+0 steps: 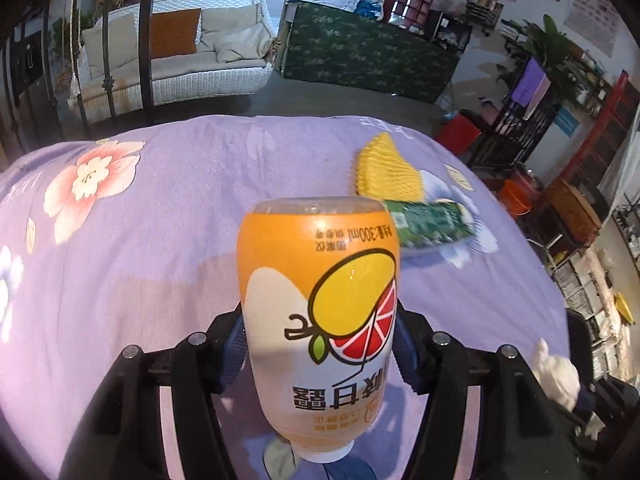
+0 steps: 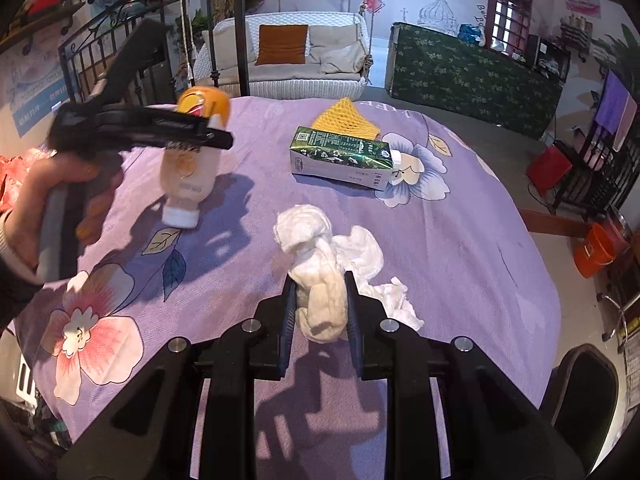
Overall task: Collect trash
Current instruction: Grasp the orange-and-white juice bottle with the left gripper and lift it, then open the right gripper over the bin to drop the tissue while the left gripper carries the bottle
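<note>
My left gripper point(image 1: 318, 344) is shut on an orange drink bottle point(image 1: 320, 300), held upside down with its white cap toward me, above the purple floral tablecloth point(image 1: 140, 240). The right wrist view shows that bottle point(image 2: 192, 156) lifted at the left in the left gripper point(image 2: 216, 136). My right gripper point(image 2: 320, 308) is shut on a crumpled white tissue point(image 2: 316, 276) that trails onto the cloth. A green drink carton point(image 2: 344, 158) lies on its side at mid-table, with a yellow foam fruit net point(image 2: 346, 118) behind it. Both also show in the left wrist view, the carton point(image 1: 430, 222) and the net point(image 1: 386, 172).
The table point(image 2: 460, 240) is round, with its edge dropping off at the right. Orange buckets point(image 2: 600, 244) and a red box point(image 2: 548, 166) stand on the floor to the right. A white wicker sofa point(image 2: 296, 64) and a green-covered counter point(image 2: 472, 68) stand beyond.
</note>
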`<state>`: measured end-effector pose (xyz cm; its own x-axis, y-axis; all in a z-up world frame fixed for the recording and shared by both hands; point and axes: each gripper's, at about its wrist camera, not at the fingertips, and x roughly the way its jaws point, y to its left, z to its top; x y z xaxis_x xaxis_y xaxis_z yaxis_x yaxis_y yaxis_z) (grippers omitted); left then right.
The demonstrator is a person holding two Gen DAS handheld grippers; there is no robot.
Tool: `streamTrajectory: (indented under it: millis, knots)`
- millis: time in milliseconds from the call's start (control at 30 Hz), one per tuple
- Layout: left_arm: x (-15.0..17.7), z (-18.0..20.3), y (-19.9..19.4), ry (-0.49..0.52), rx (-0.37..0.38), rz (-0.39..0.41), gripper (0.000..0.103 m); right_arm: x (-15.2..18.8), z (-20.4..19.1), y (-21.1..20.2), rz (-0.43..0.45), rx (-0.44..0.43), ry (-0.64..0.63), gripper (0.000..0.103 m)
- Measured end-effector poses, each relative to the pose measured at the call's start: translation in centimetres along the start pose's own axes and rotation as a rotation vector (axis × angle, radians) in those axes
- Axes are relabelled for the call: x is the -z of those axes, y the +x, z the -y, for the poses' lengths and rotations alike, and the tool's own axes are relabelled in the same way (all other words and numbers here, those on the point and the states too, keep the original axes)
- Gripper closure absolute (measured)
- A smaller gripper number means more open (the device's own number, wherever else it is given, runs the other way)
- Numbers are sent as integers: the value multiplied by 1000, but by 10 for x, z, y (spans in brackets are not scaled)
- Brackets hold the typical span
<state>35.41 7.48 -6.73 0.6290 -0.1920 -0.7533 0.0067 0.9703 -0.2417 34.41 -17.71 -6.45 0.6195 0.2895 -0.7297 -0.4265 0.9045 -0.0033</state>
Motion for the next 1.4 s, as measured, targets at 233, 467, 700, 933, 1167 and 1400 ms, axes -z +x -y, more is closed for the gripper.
streamTrajectory:
  millis: [233,467,700,933,1167,1400]
  knots:
    - [35,27,-56,54,36,93,43,21,8,-18,17,21,63,80]
    - [70,82,-86,174,73,157,43,49,24,-41,45,72,135,80]
    - [99,132,-92,247,179,141,43,87,58,-75,59,150,229,80]
    - [116,196,-90,290,303,111,43,123,104,-103,54,247,319,80]
    - [132,257,-77,351,408,59,43,151,167,-120,26,374,409,80]
    - [146,306,-65,421,464,23,43,176,231,-99,-58,441,541,80]
